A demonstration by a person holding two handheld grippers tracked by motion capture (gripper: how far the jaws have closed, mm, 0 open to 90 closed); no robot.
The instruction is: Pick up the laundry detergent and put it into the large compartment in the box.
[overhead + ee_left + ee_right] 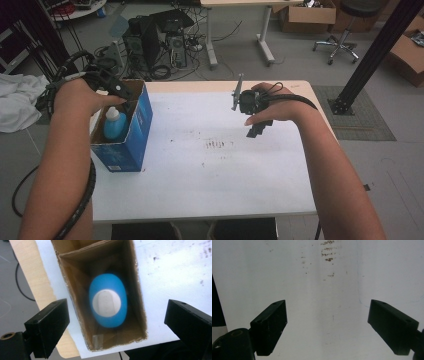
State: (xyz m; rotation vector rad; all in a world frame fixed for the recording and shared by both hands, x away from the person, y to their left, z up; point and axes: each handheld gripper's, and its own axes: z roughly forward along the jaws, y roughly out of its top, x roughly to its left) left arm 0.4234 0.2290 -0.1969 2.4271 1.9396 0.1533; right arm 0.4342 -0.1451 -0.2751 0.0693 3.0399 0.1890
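A blue cardboard box (136, 131) stands open-topped at the table's left edge. Inside it a blue bottle (114, 125) with a white cap stands upright. My left gripper (125, 100) hovers over the box's far end, pointing down into it. In the left gripper view the bottle (108, 301) sits deep between the brown box walls (137, 290), and my left gripper (116, 308) is open, its jaws wider than the box and holding nothing. My right gripper (257, 130) hangs open above the white tabletop (210, 175) at the right. The right gripper (328, 307) has bare table between its jaws.
Dark smudges (218, 145) mark the table's middle. Beyond the far edge, computer towers (155, 40) and cables lie on the floor. A black post (380, 45) rises at the right, and a white cloth (17, 100) lies left of the table.
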